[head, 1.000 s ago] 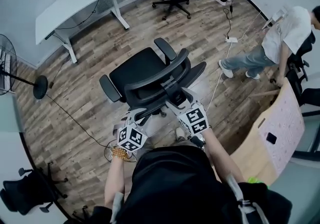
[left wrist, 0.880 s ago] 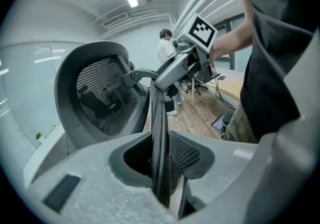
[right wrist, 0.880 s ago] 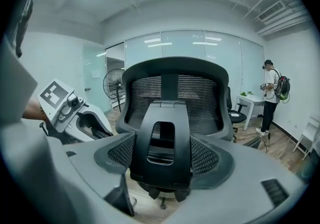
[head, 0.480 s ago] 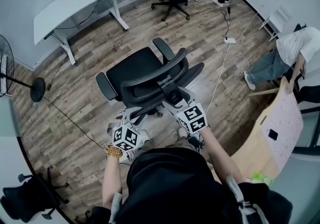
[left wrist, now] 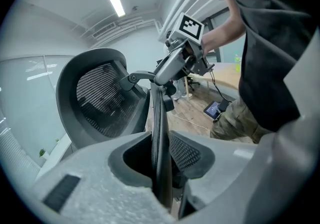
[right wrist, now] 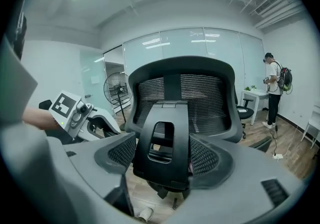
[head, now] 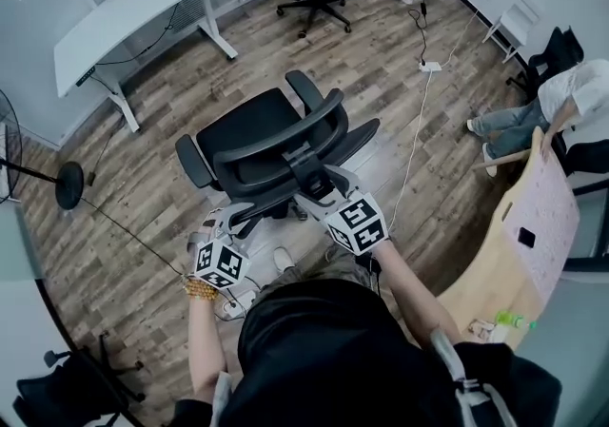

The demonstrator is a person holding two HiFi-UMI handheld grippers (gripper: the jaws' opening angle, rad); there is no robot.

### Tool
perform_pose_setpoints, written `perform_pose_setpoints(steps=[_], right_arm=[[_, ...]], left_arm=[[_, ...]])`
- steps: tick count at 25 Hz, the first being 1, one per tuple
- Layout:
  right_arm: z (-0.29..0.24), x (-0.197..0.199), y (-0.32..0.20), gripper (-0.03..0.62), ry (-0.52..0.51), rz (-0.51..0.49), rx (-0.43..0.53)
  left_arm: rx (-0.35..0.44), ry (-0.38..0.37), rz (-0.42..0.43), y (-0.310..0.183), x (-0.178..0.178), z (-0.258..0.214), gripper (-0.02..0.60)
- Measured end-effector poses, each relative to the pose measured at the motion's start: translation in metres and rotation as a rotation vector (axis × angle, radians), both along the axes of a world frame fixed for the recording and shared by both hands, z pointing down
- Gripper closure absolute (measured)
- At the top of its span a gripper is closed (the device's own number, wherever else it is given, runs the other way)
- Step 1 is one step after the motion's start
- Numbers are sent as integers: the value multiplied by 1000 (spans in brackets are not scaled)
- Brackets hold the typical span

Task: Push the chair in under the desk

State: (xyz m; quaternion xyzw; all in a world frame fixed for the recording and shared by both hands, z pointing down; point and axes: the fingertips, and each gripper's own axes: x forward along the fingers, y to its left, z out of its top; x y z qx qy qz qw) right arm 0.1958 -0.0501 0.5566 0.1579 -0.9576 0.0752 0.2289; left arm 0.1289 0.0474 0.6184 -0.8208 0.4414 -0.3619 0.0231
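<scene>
Both grips are on. The left gripper has its jaws closed on the thin side edge of the backrest. The right gripper has its jaws clamped on the black spine bracket behind the backrest. No gap at either grip that I can see.

Change over the last second: the chair has rolled a little nearer the white worktop. The person is walking behind it and neither grip has changed. The seat faces the worktop, roughly at the span between its two legs.

The chair is still out on open floor, well apart from the worktop, with nothing under it yet. My read is that the push is under way but not near done. Keep the heading straight, otherwise an armrest could catch a worktop leg on the final shove.
</scene>
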Motion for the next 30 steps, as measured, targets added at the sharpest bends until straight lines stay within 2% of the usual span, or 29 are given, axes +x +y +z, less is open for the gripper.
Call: perform_pose_setpoints(steps=[4, 6, 9, 12, 13, 17, 20, 22, 24, 26, 27, 30], right_arm=[[-1, -12, 16, 261, -11, -34, 9], [-1, -18, 24, 264, 3, -96, 57], [-2, -14, 36, 243, 46, -273, 223], [1, -2, 33, 296, 160, -490, 481], [4, 1, 29, 296, 209, -550, 547], [18, 0, 12, 289, 361, -729, 691], [41, -1, -4, 315, 522, -846, 807], [56, -6, -10, 318, 588, -896, 826], [63, -13, -11, 332, 588, -909, 779], [67, -18, -13, 345, 591, -916, 746], [70, -19, -14, 376, 603, -920, 751], [77, -23, -15, 417, 648, -920, 791]], left_arm=[[4, -2, 36, 10, -17, -1, 460], [19, -11, 45, 14, -27, -1, 460], [26, -18, 48, 18, -33, 0, 459], [34, -25, 51, 20, -37, 0, 457], [38, -28, 51, 21, -40, 0, 457], [40, -28, 41, 25, -56, 0, 454], [18, -9, 35, 26, -60, 0, 454], [16, -10, 32, 28, -62, 0, 454], [-7, -2, 25, 29, -63, 1, 452], [-82, 10, 18, 24, -60, 6, 439], [-124, 3, 23, 21, -57, 8, 425], [-177, -59, 59, 10, -41, 10, 407]])
